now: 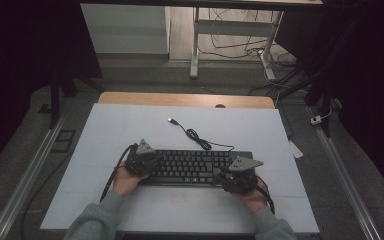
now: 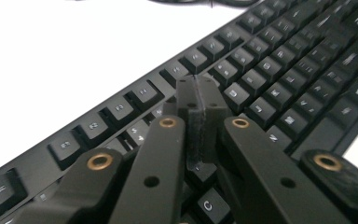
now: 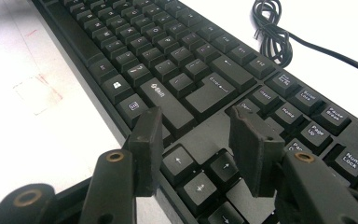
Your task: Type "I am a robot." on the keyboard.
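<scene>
A black keyboard (image 1: 190, 166) lies across the middle of the white table sheet (image 1: 130, 125), its black cable (image 1: 196, 136) coiled behind it and ending in a USB plug (image 1: 172, 120). My left gripper (image 1: 147, 160) hovers over the keyboard's left end; in the left gripper view it (image 2: 197, 91) is shut, jaws pressed together with nothing between them, tips just over the upper letter rows of the keyboard (image 2: 279, 70). My right gripper (image 1: 232, 176) sits over the keyboard's right end. In the right gripper view it (image 3: 200, 122) stands open above the arrow keys (image 3: 200, 179), nothing between its jaws.
The cable coil (image 3: 272, 35) lies just behind the keyboard's top edge. A faint red mark (image 1: 178, 197) shows on the sheet in front of the keyboard. The wooden table edge (image 1: 185, 99) runs along the back, with desk legs and loose cables on the floor beyond.
</scene>
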